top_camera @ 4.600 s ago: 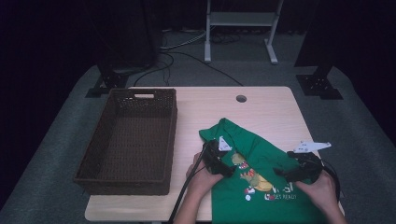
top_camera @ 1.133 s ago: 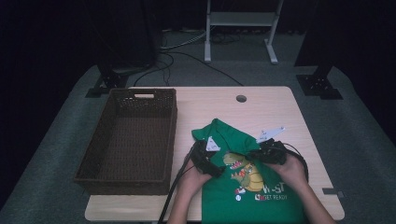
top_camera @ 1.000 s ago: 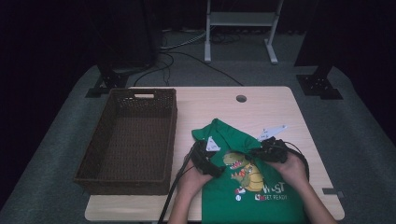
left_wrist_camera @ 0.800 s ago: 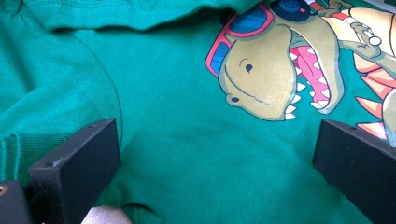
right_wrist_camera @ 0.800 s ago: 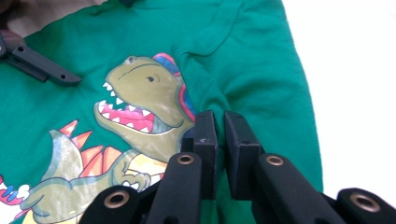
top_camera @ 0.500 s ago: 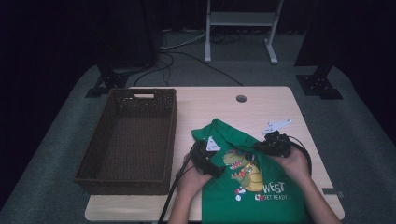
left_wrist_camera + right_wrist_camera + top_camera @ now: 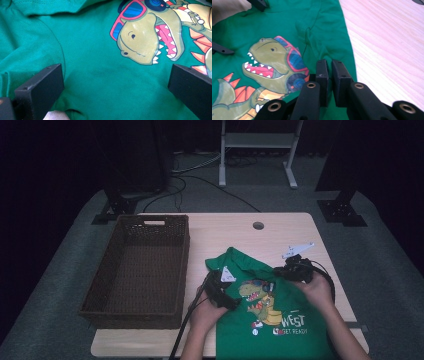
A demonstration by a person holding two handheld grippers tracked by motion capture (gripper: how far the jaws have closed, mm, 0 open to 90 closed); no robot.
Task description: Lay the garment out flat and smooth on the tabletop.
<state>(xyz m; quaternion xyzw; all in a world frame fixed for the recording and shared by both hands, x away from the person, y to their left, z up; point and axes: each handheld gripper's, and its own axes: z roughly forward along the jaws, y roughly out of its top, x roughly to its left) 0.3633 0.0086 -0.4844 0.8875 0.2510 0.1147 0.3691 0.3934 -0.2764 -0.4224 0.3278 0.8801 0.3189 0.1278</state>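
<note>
A green T-shirt point(image 7: 280, 320) with a dinosaur print lies flat at the table's near right, its hem hanging over the front edge. My left gripper point(image 7: 227, 297) rests on the shirt's left side. In the left gripper view it point(image 7: 116, 72) is open, its jaws wide apart on the cloth point(image 7: 100, 75) below the dinosaur's head. My right gripper point(image 7: 280, 272) is at the shirt's right edge, pointing left. In the right gripper view it point(image 7: 329, 62) is shut, its jaws nearly touching over the green cloth point(image 7: 274, 30). I cannot make out any cloth pinched between them.
A dark wicker basket point(image 7: 182, 270), empty, stands on the left half of the pale wooden table point(image 7: 280, 232). A cable hole point(image 7: 258, 225) sits near the far edge. Bare wood lies right of the shirt point(image 7: 387, 50). Stands and cables are on the floor behind.
My right gripper has drifted right and slightly away, from the shirt's middle toward its right edge, jaws still together. The left gripper and the shirt have stayed put.
</note>
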